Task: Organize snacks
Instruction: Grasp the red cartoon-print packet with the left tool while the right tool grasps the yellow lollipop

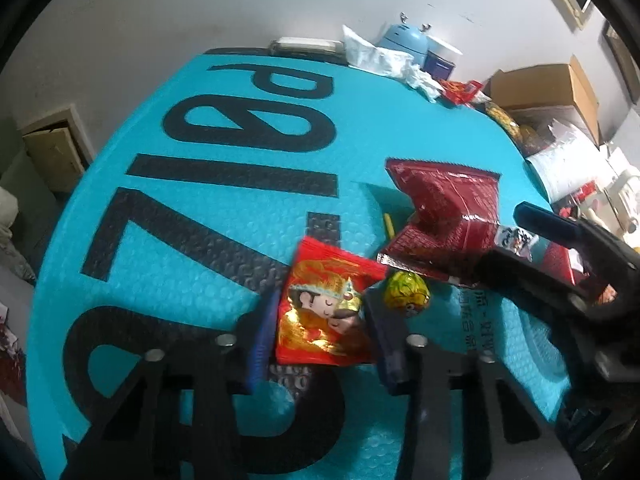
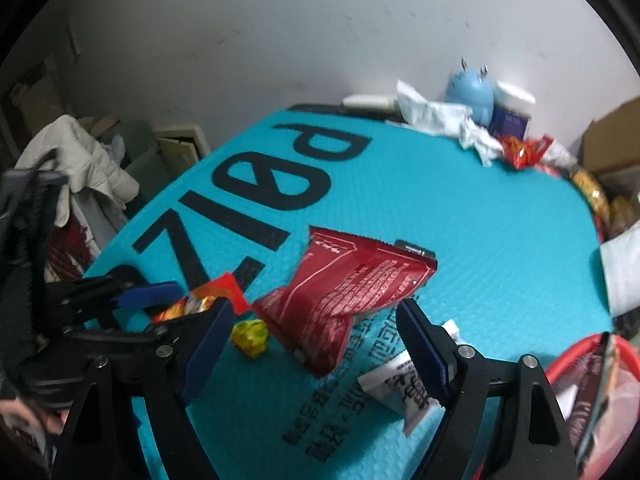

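My left gripper (image 1: 320,332) has its jaws around an orange-red snack packet with a cartoon face (image 1: 324,308); the pads touch its sides. A yellow wrapped candy (image 1: 406,294) lies just right of it. A crumpled dark red packet (image 1: 444,220) lies beyond. My right gripper (image 2: 316,344) is open, its fingers either side of the near end of the dark red packet (image 2: 344,284), not touching it. In the right wrist view the yellow candy (image 2: 251,336) and the orange-red packet (image 2: 200,304) are at left, and a small white packet (image 2: 404,388) lies near the right finger.
All lies on a turquoise mat with big black letters (image 1: 200,200). At the far edge are white tissues (image 2: 444,120), a blue round device (image 2: 468,92), a dark jar (image 2: 512,120) and more snack bags (image 2: 524,150). A red-rimmed basket of packets (image 2: 592,392) is at right. A cardboard box (image 1: 548,88) stands beyond.
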### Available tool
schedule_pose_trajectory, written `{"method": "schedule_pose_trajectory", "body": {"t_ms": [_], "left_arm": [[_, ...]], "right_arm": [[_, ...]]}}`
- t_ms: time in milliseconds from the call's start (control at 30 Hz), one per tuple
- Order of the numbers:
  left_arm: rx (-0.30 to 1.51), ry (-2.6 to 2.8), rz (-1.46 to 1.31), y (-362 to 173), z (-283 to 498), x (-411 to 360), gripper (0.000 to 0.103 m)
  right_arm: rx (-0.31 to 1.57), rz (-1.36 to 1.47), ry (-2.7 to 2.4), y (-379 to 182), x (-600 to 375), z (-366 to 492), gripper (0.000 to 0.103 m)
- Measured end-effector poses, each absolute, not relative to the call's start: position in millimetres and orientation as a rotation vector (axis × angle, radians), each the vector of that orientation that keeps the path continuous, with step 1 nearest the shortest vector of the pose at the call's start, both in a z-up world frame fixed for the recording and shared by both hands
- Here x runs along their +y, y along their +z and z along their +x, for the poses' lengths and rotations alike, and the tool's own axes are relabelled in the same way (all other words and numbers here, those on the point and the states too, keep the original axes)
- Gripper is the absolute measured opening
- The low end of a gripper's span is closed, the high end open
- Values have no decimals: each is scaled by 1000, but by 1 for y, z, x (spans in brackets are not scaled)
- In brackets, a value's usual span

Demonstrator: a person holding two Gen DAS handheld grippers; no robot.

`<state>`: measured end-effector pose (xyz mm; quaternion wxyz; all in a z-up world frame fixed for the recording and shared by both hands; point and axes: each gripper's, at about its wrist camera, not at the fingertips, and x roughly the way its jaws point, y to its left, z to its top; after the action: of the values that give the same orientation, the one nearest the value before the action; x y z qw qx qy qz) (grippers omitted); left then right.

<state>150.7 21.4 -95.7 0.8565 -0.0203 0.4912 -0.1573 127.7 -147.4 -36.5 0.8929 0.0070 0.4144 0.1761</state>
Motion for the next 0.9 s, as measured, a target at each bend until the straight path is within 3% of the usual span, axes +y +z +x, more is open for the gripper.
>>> {"method": "schedule_pose_trajectory", "body": {"t_ms": [300, 900], "left_arm": [[1028, -338, -38, -95, 142, 26, 39], [1027, -294, -145, -99, 127, 57, 39]], "right_arm": [[936, 58, 527, -44, -132, 110, 55], [945, -3, 517, -78, -97, 134, 41]]}}
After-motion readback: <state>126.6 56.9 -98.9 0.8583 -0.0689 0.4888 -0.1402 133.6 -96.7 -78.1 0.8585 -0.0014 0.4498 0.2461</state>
